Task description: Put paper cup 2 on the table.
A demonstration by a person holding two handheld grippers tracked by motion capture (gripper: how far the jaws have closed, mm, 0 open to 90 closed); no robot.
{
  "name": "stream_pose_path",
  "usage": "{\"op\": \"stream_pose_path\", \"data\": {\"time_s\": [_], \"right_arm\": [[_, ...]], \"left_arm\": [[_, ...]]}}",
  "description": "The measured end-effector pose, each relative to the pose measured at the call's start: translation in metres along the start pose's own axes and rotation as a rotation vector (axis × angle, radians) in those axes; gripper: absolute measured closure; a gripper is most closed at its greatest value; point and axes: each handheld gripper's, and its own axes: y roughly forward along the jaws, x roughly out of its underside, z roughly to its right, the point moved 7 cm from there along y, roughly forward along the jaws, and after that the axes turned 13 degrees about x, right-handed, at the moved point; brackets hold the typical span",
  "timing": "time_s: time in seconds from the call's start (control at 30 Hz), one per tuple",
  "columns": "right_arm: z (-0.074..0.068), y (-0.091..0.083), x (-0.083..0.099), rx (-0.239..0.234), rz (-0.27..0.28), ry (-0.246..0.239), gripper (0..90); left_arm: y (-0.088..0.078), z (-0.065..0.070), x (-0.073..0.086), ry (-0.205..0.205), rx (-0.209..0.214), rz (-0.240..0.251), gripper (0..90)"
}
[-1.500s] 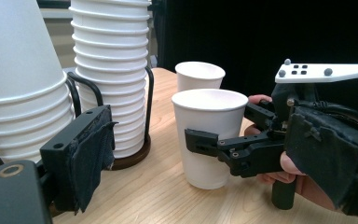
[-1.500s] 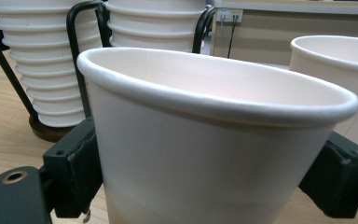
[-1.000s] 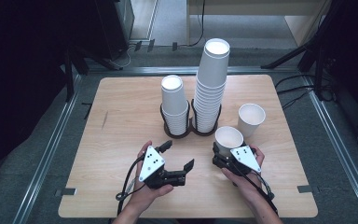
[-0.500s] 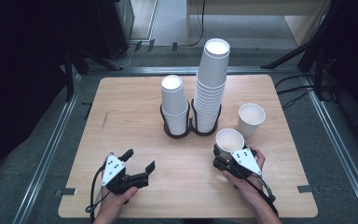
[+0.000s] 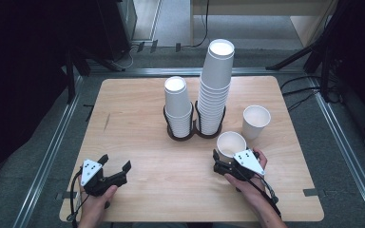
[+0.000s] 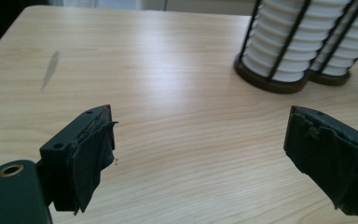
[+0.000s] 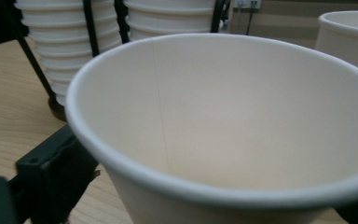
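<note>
High view: at the lower right of the wooden table (image 5: 138, 109), the right gripper (image 5: 220, 160) lies low, forearm entering from the bottom edge. Its jaws have just been opening around an upright paper cup (image 5: 231, 145) between them. At lower left, the left gripper (image 5: 115, 165) rests with jaws apart, holding nothing

Lab-like room: wooden table (image 5: 138, 102), metal floor rails (image 5: 47, 156), cables (image 5: 309, 92)
</note>
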Motion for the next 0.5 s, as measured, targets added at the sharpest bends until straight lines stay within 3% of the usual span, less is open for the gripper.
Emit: {"op": "stream_pose_path", "data": {"time_s": [0.17,0.5], "right_arm": [[-0.004,0.000,-0.003,-0.031,0.010,0.001,0.0],[-0.001,-0.006,-0.008,-0.047,0.023,0.003,0.0]], "left_arm": [[-0.003,-0.010,0.004,-0.012,-0.020,-0.005,8.9],[-0.005,-0.022,0.010,-0.049,-0.025,-0.009,8.9]]}}
